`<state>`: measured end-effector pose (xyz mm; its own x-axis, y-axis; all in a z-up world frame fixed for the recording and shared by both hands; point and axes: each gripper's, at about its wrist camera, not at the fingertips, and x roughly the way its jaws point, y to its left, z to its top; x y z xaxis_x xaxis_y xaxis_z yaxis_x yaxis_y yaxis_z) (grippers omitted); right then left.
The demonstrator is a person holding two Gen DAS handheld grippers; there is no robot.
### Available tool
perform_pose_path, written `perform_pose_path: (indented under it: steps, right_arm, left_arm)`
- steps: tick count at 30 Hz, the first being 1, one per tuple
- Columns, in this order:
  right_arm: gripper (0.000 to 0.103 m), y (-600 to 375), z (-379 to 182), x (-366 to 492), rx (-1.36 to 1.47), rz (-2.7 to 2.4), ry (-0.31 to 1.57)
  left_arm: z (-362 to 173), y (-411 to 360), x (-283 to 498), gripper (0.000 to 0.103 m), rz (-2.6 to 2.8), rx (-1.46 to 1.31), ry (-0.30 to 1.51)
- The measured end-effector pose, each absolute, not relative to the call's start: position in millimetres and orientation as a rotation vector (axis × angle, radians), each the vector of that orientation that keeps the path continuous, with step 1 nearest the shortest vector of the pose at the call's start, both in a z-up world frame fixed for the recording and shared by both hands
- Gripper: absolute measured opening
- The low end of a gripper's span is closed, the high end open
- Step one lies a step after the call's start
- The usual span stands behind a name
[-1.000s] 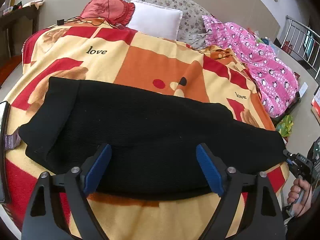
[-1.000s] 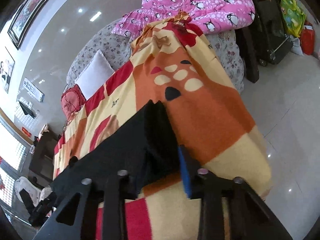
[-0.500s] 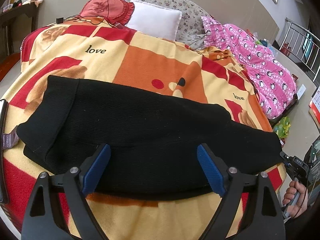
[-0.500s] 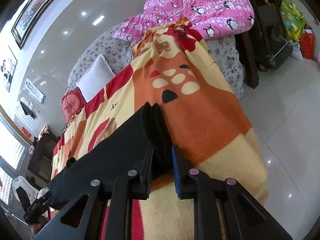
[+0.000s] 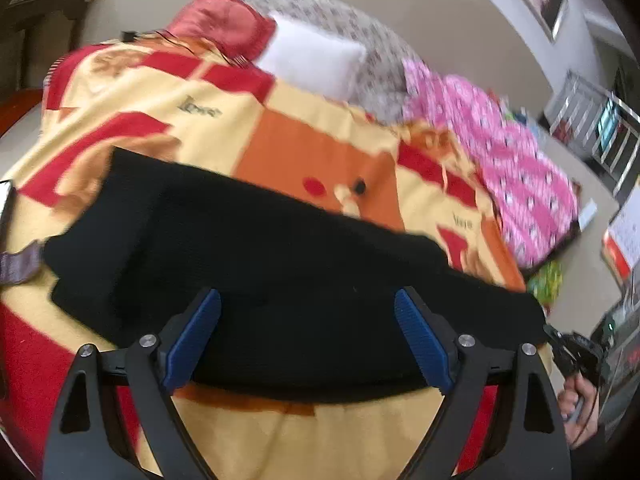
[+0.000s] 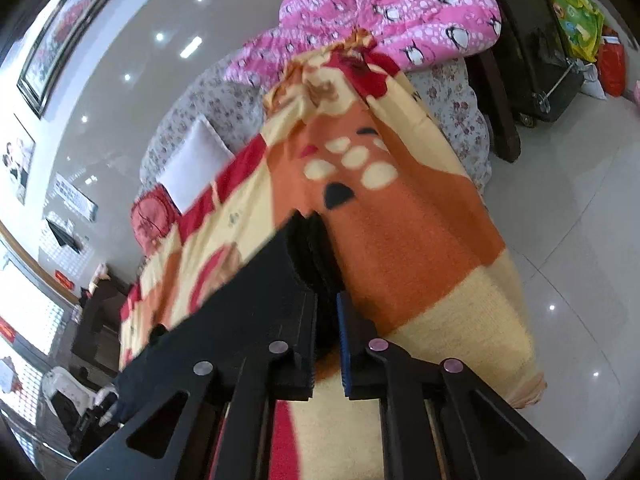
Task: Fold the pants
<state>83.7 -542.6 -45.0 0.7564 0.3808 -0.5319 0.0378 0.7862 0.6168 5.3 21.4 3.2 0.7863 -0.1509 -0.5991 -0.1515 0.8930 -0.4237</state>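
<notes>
While the left gripper (image 5: 308, 336) hangs with its blue-padded fingers spread wide above the near edge of the bed, holding nothing, the right gripper (image 6: 326, 344) has drawn its fingers together on the end of the pants (image 5: 280, 280). A second ago those fingers stood apart on either side of the cloth; half a second ago they had nearly met; now only a thin gap of black fabric shows between them, so the end of the pants is taken to be clamped. The pants (image 6: 248, 300) lie as one long black band across the blanket (image 5: 320, 152), running along the near edge of the bed from its left side to its right side, already doubled lengthwise by the look of the layered end seen in the right wrist view. That end, at the right side of the bed, appears slightly raised off the blanket, though motion blur in both views makes this uncertain. The left wrist view has tilted upward over the same interval, showing more of the pillow (image 5: 316, 60) and the pink quilt (image 5: 516, 168) at the head of the bed; the left gripper itself has not closed.

The change marks the passage from reaching to grasping. The next step is judged to be carrying the clamped end across toward the left side of the bed, which would halve the length of the pants.
</notes>
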Motion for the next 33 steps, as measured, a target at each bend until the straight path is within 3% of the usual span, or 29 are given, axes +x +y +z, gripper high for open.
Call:
perform_pose_path:
  steps: [4,11,19,22,26,33]
  right_arm:
    - [0.008,-513,-5,71,0.619,0.303,0.579]
    - [0.007,-358,65,53,0.317,0.716,0.446]
    - [0.007,-218,2,73,0.012,0.830,0.688]
    - [0.009,-206,-26,79,-0.039,0.807,0.761]
    - [0.021,-217,-19,64,0.016,0.879,0.738]
    - [0.023,-296,2,38,0.020,0.648,0.605]
  left_arm:
    - [6,31,-3,0.089,0.038,-0.517,0.619]
    - [4,31,2,0.089,0.044,-0.515,0.631]
    - [1,34,2,0.089,0.035,-0.524,0.641]
    - [1,33,2,0.089,0.037,-0.519,0.645]
    - [2,30,3,0.089,0.030,-0.494,0.651]
    - [47,-49,1,0.089,-0.268,-0.214,0.506]
